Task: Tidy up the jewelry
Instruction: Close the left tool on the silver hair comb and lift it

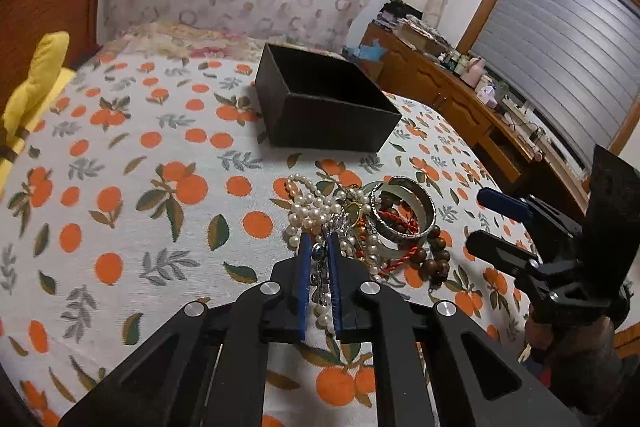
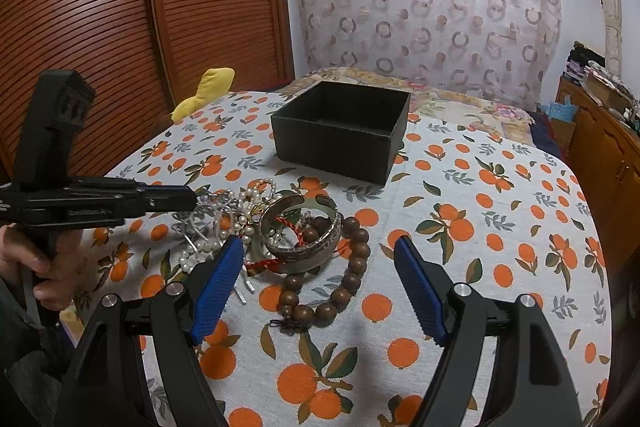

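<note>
A heap of jewelry lies on the orange-print cloth: a pearl necklace (image 1: 316, 205), silver bangles (image 1: 404, 215), a brown wooden bead bracelet (image 2: 348, 267) and a silver chain piece (image 1: 320, 267). My left gripper (image 1: 318, 241) is shut on the silver chain piece at the heap's near edge; it also shows in the right wrist view (image 2: 188, 197). My right gripper (image 2: 320, 247) is open, fingers either side of the bangles (image 2: 300, 235) and beads, a little above them. An open black box (image 1: 328, 103) stands behind the heap, nothing visible inside it (image 2: 344, 131).
A yellow plush toy (image 1: 36, 79) lies at the table's far left edge. A wooden louvred door (image 2: 140, 27) is at the left, a patterned curtain (image 2: 424, 3) behind, and a cluttered wooden sideboard (image 1: 460, 83) at the right.
</note>
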The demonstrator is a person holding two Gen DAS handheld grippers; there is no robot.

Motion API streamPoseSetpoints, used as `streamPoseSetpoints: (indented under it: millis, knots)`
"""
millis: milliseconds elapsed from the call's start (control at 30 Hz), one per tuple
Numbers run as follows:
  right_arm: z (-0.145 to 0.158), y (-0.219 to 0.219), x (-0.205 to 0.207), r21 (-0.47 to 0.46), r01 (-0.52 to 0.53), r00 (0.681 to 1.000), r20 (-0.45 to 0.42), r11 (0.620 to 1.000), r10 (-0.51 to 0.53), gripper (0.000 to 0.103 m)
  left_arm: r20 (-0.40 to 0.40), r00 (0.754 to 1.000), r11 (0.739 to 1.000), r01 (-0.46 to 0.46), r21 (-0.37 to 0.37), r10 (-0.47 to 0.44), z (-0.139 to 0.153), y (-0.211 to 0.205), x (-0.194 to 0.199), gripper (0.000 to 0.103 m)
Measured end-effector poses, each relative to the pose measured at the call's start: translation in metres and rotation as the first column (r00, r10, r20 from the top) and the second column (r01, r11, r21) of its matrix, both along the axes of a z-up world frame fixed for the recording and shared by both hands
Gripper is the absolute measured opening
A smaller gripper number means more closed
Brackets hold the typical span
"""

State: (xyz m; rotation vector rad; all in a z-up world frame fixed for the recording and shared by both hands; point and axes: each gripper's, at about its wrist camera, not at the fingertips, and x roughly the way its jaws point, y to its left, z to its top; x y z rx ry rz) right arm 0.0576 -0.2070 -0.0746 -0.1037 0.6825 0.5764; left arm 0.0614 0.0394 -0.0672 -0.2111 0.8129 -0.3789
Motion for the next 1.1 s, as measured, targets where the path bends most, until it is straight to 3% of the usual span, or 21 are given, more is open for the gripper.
streamPoseSetpoints:
  millis: [433, 800, 833, 933, 1100]
  knots:
    - [-0.005, 0.034, 0.022, -0.050, -0.087, 0.996, -0.040, 0.995, 0.085, 0.080, 0.115, 0.992, 0.998, -0.059, 0.027, 0.056, 0.030, 0.022, -0.019, 0.007]
    - [-0.016, 0.056, 0.040, -0.149, -0.122, 0.992, -0.061, 0.981, 0.114, 0.080, 0.145, 0.983, 0.991, -0.120, 0.056, 0.111, 0.040, 0.046, -0.016, 0.007]
    - [-0.018, 0.057, 0.041, -0.158, -0.122, 0.992, -0.063, 0.980, 0.113, 0.079, 0.145, 0.983, 0.991, -0.124, 0.057, 0.114, 0.039, 0.048, -0.016, 0.007]
    - [-0.022, 0.058, 0.043, -0.188, -0.123, 0.991, -0.068, 0.974, 0.112, 0.064, 0.145, 0.982, 0.990, -0.133, 0.052, 0.125, 0.039, 0.052, -0.014, 0.007]
    - [-0.022, 0.054, 0.040, -0.183, -0.137, 0.990, -0.059, 0.974, 0.128, 0.063, 0.150, 0.980, 0.989, -0.138, 0.047, 0.130, 0.041, 0.052, -0.009, 0.007]
